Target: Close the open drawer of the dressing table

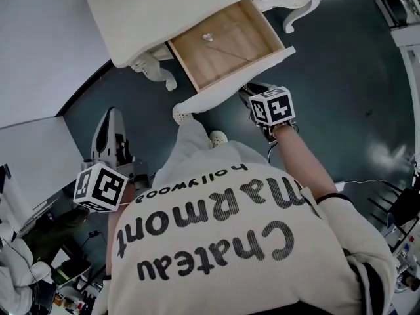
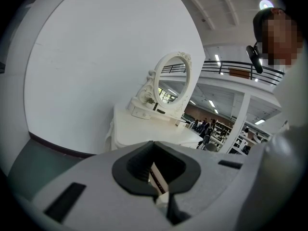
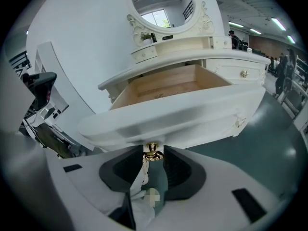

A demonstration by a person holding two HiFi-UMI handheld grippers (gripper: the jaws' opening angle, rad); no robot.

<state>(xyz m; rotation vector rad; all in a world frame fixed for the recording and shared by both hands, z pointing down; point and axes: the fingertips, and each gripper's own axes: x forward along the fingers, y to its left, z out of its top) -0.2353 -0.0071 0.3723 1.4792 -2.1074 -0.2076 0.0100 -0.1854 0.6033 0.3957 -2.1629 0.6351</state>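
dressing table [image 1: 164, 12]: cream white
drawer [image 1: 226, 44]: pale wood inside, front painted cream white
knob [image 3: 153, 150]: gold
floor [image 1: 341, 77]: dark grey-green
marker cubes [image 1: 272, 105]: white, printed with black square patterns
shirt [image 1: 249, 241]: cream, lettered in black
wall [image 1: 39, 31]: white
jaws: light grey, padded in dark grey

Right arm [image 1: 303, 166] extends forward and down. Right claw [image 3: 153, 148] is pitched steeply downward, its jaws closed against both sides of a knob [image 3: 153, 153]. Left claw [image 2: 154, 144] is held out to the side, near level, jaws together, nothing between them.
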